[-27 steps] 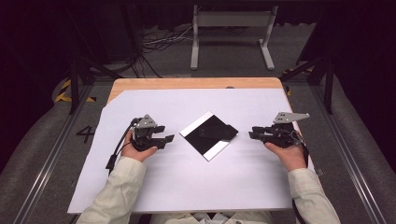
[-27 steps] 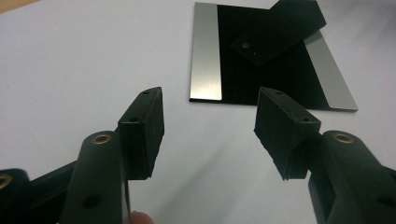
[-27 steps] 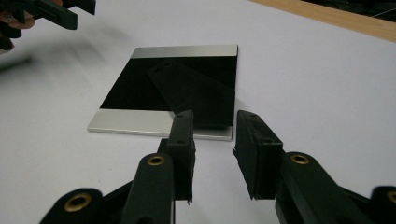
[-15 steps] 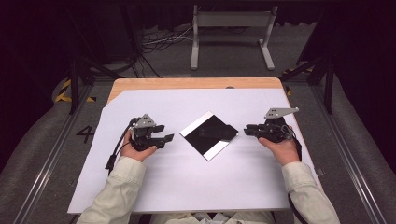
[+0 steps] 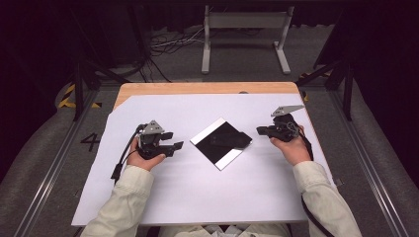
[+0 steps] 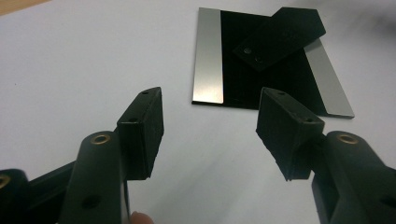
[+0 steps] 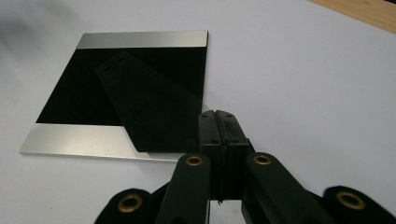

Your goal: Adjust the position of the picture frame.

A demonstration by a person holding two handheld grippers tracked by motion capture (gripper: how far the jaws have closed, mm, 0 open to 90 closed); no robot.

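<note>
A wooden tabletop (image 5: 207, 88) is seen covered almost wholly by a white sheet (image 5: 197, 187), with a grey metal stand (image 5: 245, 22) and loose cables (image 5: 170, 44) on the floor beyond it. At the sheet's centre a square black plate with two silver edge bands (image 5: 217, 145) is laid flat, turned like a diamond, and a black flap (image 6: 280, 37) is seen lying on its face. The left gripper (image 6: 210, 126) is held just beside the plate, jaws spread wide, nothing between them. The right gripper (image 7: 218, 130) is pressed fully closed, empty, its tips at the flap's edge; contact cannot be told.
</note>
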